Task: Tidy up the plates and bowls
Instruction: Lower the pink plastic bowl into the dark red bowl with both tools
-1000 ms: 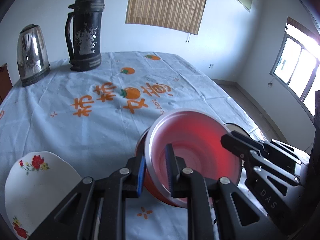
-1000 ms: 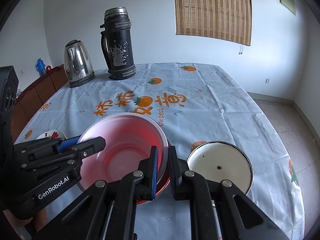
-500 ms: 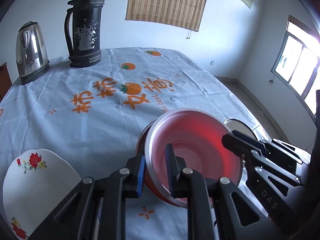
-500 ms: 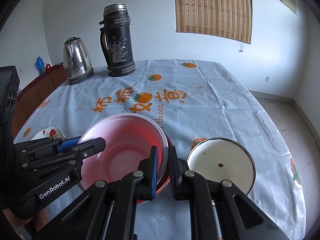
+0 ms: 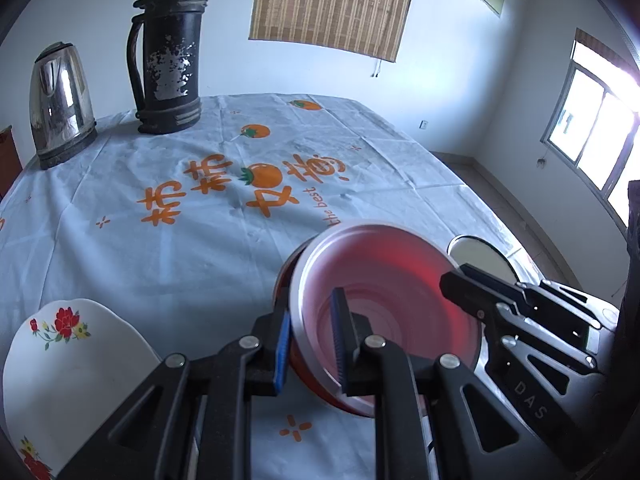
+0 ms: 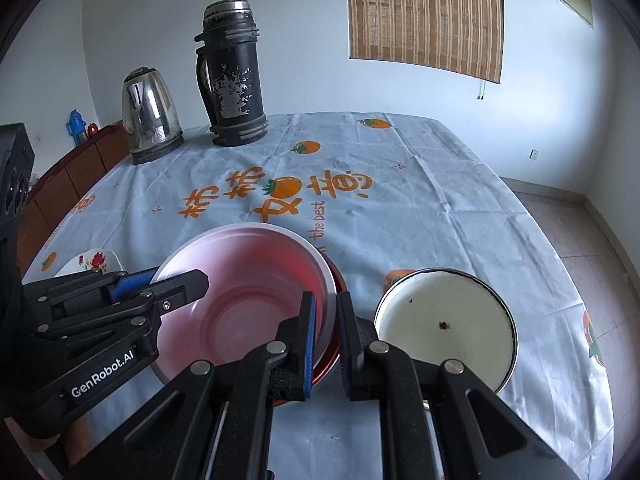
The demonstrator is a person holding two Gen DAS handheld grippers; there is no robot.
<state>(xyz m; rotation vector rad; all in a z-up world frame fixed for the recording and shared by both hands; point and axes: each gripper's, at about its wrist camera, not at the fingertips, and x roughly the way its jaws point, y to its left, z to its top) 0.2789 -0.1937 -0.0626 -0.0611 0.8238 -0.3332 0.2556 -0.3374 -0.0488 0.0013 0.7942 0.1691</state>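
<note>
Count on the table [image 6: 460, 208]: one red bowl [image 6: 248, 304], one white enamel bowl [image 6: 444, 320], one flowered white plate [image 5: 60, 364], one steel kettle [image 6: 150, 114], one black flask [image 6: 234, 76]. A second, darker red rim shows just under the red bowl's edge; whether it is a separate bowl cannot be told.

The red bowl sits near the table's near edge, about midway along it, mouth upward and tilted towards the cameras. It is round, with no long axis. The white enamel bowl stands upright just beside it on the right, towards the near right corner, with a dark speck on its floor. The flowered plate lies at the near left corner, apart from the red bowl. Kettle and flask stand side by side at the far left corner, both upright.

The left gripper [image 5: 310, 338] is clenched on the red bowl's left rim, one blue pad inside the wall and one outside. The right gripper [image 6: 324, 338] is clenched on the right rim in the same manner, between the red bowl and the enamel bowl.

Writing: the tablecloth [image 5: 200, 240] carries orange characters, orange fruit motifs and the words "the best". The left gripper's side reads "GenRobot.AI" in the right wrist view; the right gripper's side reads "DAS" in the left wrist view.
</note>
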